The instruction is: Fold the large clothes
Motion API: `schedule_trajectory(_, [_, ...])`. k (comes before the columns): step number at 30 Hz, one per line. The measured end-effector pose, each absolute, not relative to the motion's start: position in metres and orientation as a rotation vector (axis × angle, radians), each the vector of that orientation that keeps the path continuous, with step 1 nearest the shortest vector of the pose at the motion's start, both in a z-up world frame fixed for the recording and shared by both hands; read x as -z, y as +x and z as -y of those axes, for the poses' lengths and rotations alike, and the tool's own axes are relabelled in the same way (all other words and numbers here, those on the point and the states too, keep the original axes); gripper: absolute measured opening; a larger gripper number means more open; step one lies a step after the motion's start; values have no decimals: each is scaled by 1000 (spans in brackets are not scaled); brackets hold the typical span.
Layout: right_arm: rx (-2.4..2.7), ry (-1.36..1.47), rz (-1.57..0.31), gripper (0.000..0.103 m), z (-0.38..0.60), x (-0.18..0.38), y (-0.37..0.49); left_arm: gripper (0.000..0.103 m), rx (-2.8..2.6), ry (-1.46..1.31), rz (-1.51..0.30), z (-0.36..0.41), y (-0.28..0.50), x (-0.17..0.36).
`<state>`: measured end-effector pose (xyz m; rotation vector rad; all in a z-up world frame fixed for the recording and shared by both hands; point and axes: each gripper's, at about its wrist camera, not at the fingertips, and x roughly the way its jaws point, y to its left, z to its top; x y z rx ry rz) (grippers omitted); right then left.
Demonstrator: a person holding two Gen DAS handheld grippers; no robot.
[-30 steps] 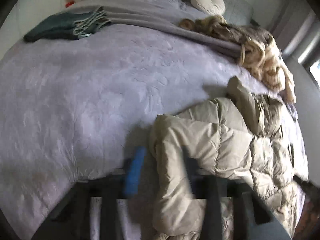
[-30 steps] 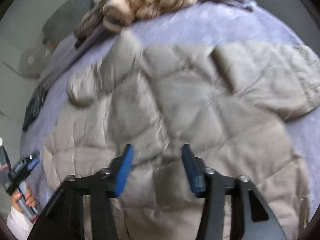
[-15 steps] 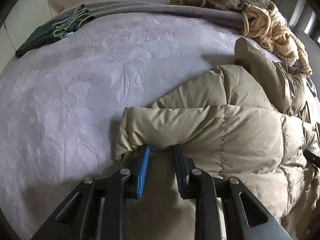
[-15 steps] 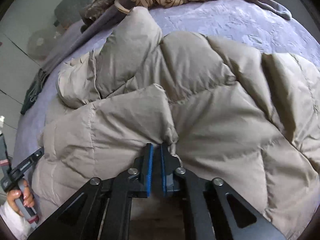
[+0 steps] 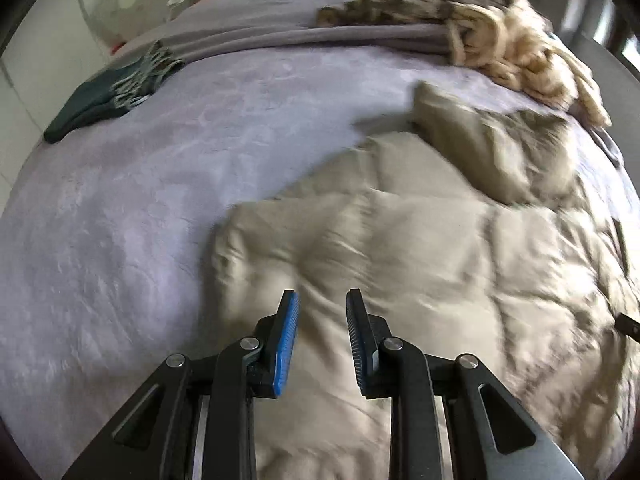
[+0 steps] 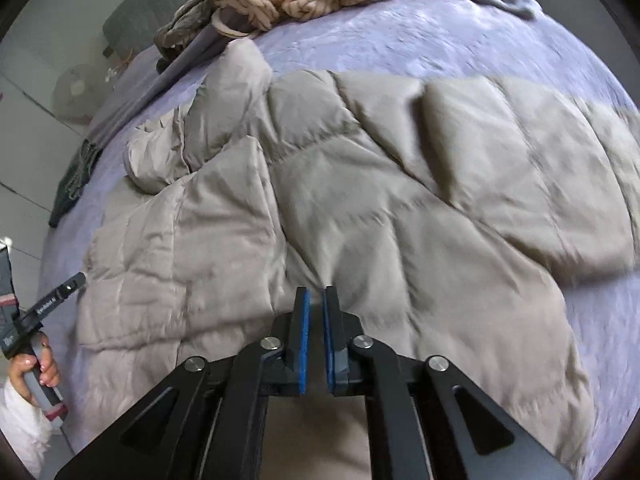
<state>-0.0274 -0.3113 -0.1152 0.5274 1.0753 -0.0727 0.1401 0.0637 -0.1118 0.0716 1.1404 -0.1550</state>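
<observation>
- The beige puffer jacket point(image 6: 400, 208) lies spread on the lilac bed cover point(image 5: 120, 220), in the near and right part of the bed, so I judge the folding is only at its start.
- One part, I think a sleeve or a side panel point(image 6: 192, 240), is already laid over the body on its left side; the other side is flat and not folded.
- What is left, as I judge: to bring the other side in, and then to fold the length in half or in thirds.
- My left gripper point(image 5: 322, 340) hovers over the near left edge of the jacket with a moderate gap between the jaws; nothing is between them.
- My right gripper point(image 6: 316, 340) is over the middle of the near hem; its jaws are opening, only a narrow slit so far, and I see no fabric pinched in it.
- The jacket looks thick and quilted in big squares, puffy with soft wrinkles, matt in surface; its raised collar or hood point(image 5: 492, 148) stands at the far end.
- I expect it to spring back when it is folded.
</observation>
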Motion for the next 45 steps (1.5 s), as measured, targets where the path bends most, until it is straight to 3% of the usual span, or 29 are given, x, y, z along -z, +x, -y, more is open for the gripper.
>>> schedule_trajectory(3, [72,614,-1064,41,323,115,-44,27,209,96,-1163,-32,119,106])
schedule_trajectory(7, [99,686,-1051,47,345,111,-68,30,284,103,-1190,14,93,101])
schedule_trajectory(8, [106,697,-1049,54,350,111,-72,60,294,106,-1193,23,88,101])
schedule_trajectory(10, [140,733,-1034,60,369,111,-87,94,303,105,-1176,43,75,97])
schedule_trajectory(13, [193,778,-1020,65,396,112,-104,94,337,132,-1173,74,62,96])
schedule_trajectory(15, [227,824,-998,77,420,113,-122,94,348,151,-1189,90,58,100])
schedule_trajectory(19, [302,904,-948,81,464,118,-148,95,371,178,-1203,118,48,101])
schedule_trajectory(21, [331,953,-907,92,488,120,-161,103,383,195,-1208,135,43,101])
schedule_trajectory(23, [354,994,-871,103,507,122,-169,103,392,202,-1203,146,39,100])
schedule_trajectory(29, [381,1099,-720,103,555,129,-183,103,395,255,-1228,183,29,103])
schedule_trajectory(35, [350,1206,-701,103,600,137,-173,103,361,239,-1271,200,27,112])
schedule_trajectory(45, [254,1580,-394,103,670,165,-155,103,390,172,-1297,203,21,109])
